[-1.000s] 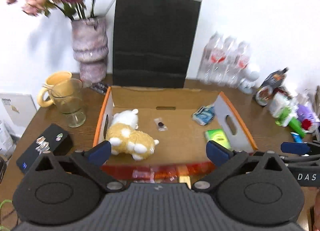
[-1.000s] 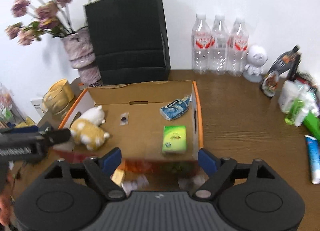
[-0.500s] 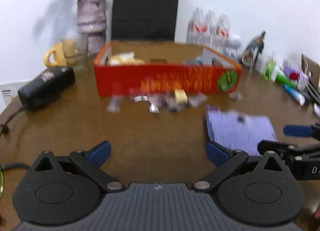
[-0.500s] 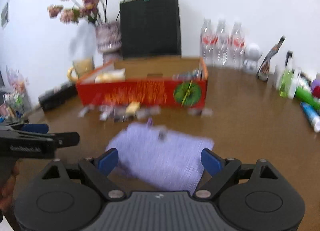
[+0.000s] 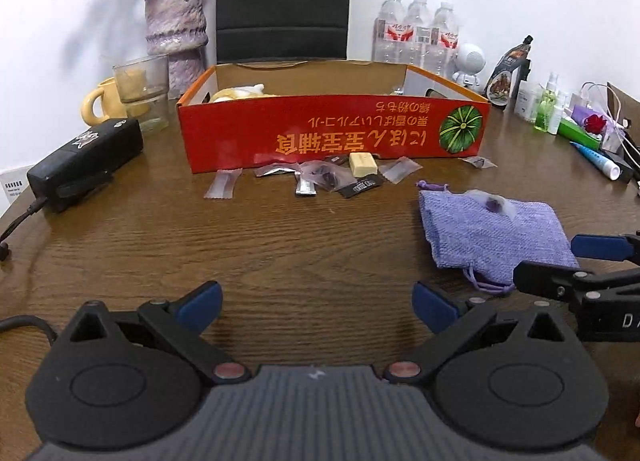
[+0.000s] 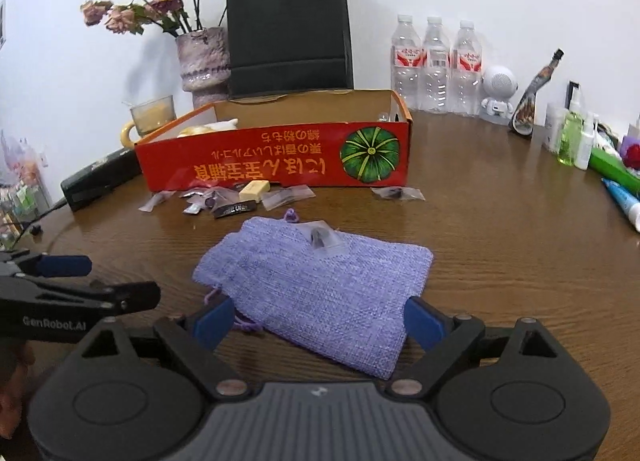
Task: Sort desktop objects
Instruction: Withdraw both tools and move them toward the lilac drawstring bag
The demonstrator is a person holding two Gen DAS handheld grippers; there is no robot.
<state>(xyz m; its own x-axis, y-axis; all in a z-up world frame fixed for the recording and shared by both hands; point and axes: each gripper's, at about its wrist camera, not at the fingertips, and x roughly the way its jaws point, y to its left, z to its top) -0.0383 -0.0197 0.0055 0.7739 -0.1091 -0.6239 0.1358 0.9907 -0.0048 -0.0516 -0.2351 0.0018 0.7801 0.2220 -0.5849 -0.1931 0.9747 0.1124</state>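
Note:
A purple woven drawstring pouch (image 6: 320,289) lies flat on the wooden table; it also shows in the left wrist view (image 5: 492,233). A small clear sachet (image 6: 322,239) rests on its far edge. Several small wrapped sachets (image 5: 324,177) and a yellow block (image 5: 363,163) lie in front of the red cardboard box (image 5: 332,137). My right gripper (image 6: 318,323) is open, its fingers on either side of the pouch's near end. My left gripper (image 5: 316,305) is open and empty over bare table, left of the pouch.
A black power adapter (image 5: 86,159) lies at left. A vase (image 5: 176,29), glass cup (image 5: 142,89), black bag (image 5: 282,1) and water bottles (image 5: 416,35) stand behind the box. Toiletries (image 5: 560,117) crowd the right edge.
Both grippers have pulled back and dropped from above the box to low over the near table. The pouch now lies between the right gripper's fingers.

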